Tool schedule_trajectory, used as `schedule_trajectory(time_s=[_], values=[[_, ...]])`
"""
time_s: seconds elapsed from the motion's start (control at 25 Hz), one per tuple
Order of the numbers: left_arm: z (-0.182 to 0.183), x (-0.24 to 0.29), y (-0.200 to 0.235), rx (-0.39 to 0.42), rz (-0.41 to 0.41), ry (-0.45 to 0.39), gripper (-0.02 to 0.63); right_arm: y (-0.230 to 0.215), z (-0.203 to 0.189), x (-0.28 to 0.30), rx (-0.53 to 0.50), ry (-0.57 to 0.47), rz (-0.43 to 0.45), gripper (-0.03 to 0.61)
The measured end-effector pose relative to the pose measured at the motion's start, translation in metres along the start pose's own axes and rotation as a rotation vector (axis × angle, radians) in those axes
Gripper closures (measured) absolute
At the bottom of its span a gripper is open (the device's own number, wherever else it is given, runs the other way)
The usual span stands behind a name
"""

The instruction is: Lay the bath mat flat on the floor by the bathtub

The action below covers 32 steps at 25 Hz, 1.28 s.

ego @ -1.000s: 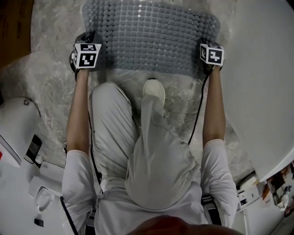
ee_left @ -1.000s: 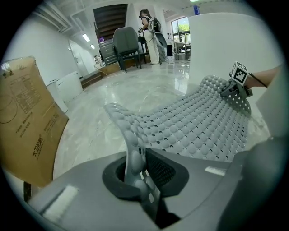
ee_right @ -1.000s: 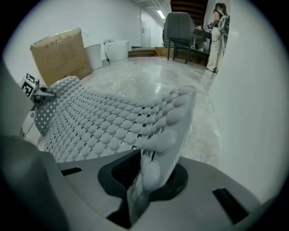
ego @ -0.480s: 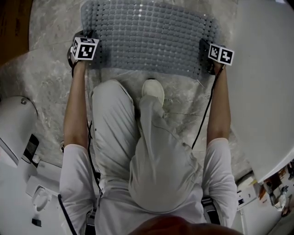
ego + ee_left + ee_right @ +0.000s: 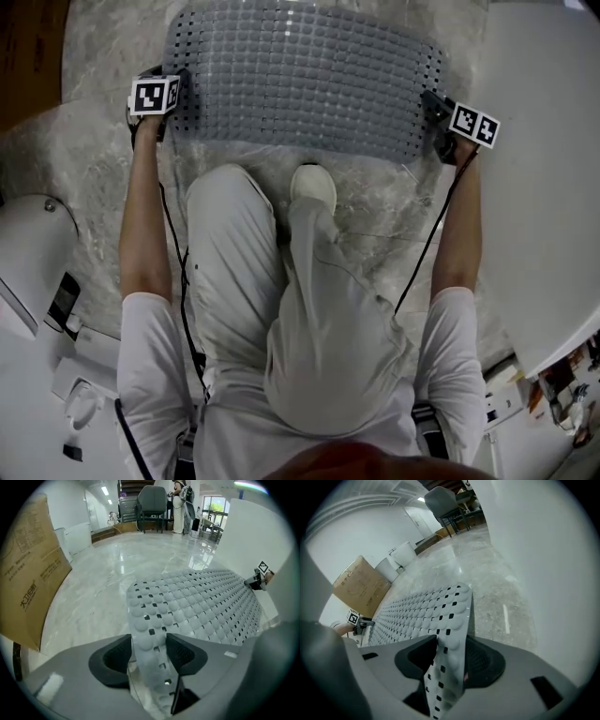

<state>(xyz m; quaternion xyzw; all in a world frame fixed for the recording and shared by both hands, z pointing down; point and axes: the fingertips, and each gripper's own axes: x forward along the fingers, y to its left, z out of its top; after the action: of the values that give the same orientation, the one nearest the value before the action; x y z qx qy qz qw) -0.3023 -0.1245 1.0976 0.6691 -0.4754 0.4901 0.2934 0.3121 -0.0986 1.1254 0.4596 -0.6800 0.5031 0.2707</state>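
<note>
Jaws of the left gripper (image 5: pixel 149 645) and right gripper (image 5: pixel 449 660) have just been opening. They stand released, with the bath mat (image 5: pixel 300 80) edges between them. The mat lies on the floor (image 5: pixel 375 202) beside the bathtub (image 5: pixel 548 187). Withdraw straight back, and avoid dragging the edges.

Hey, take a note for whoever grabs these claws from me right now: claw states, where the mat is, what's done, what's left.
Left claw: jaws have just been opening; the mat's left edge stands between them, no longer pinched.
Right claw: jaws have just opened wide; the mat's right edge sits loose between them.
Bath mat: spread on the floor beside the bathtub, mostly flat; both end edges curl up inside the claws.
Done: mat placed and let go.
Left: draw both claws off the edges, then check that they settle flat.
</note>
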Motion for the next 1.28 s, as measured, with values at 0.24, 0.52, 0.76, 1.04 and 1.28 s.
schedule_trajectory(time_s=[0.24, 0.52, 0.76, 1.04, 1.28], values=[[-0.025, -0.013, 0.027, -0.055, 0.001, 0.004, 0.337, -0.024, 0.004, -0.026, -0.189, -0.019, -0.269, 0.385], [-0.027, -0.039, 0.005, -0.182, -0.026, -0.068, 0.271, 0.029, -0.004, -0.031, -0.365, -0.035, -0.439, 0.423], [-0.030, -0.117, -0.079, -0.168, -0.127, -0.052, 0.193, 0.133, -0.045, -0.067, -0.204, -0.015, -0.317, 0.453], [-0.015, -0.257, -0.144, -0.099, -0.250, 0.021, 0.147, 0.257, -0.061, -0.185, -0.013, 0.072, -0.153, 0.513], [0.019, -0.399, -0.166, -0.079, -0.309, 0.034, 0.335, 0.341, -0.027, -0.308, 0.013, 0.074, -0.118, 0.577]])
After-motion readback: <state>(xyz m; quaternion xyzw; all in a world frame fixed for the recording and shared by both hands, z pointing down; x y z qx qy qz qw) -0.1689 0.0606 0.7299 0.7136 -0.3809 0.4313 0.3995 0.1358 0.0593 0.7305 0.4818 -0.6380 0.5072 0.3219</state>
